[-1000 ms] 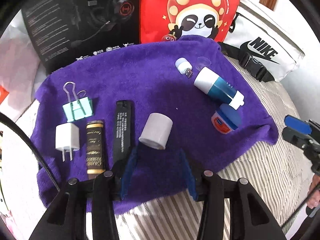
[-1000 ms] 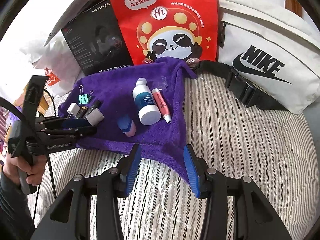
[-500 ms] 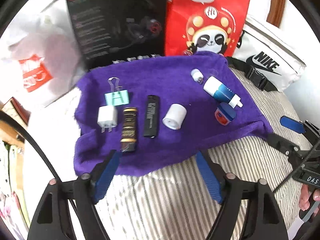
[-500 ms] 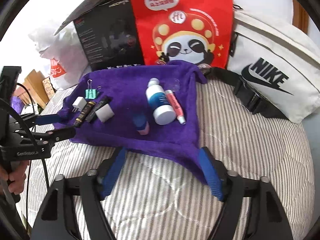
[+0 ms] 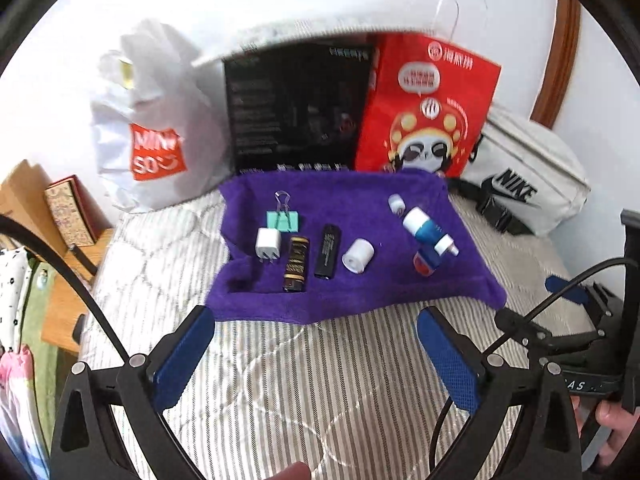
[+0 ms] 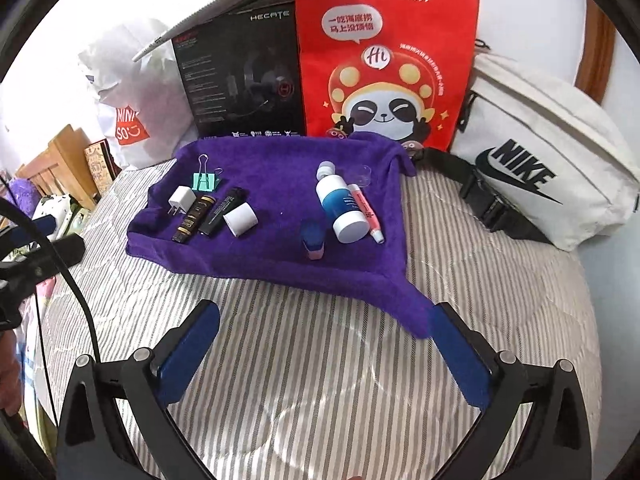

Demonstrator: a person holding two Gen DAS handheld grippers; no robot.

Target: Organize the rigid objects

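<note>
A purple towel lies on the striped bed. On its left lie a teal binder clip, a white charger plug, a brown-gold tube, a black stick and a white roll. On its right lie a blue-white bottle, a small blue jar, a small white cap and a pink tube. My left gripper and right gripper are both open, empty, over the bed short of the towel.
A white Miniso bag, a black headset box, a red panda bag and a white Nike bag stand behind the towel. Wooden furniture is at the left. The right gripper shows at the left view's right edge.
Both grippers have pulled back from the towel and opened wider. The left gripper has let go of the white roll, which lies beside the black stick.
</note>
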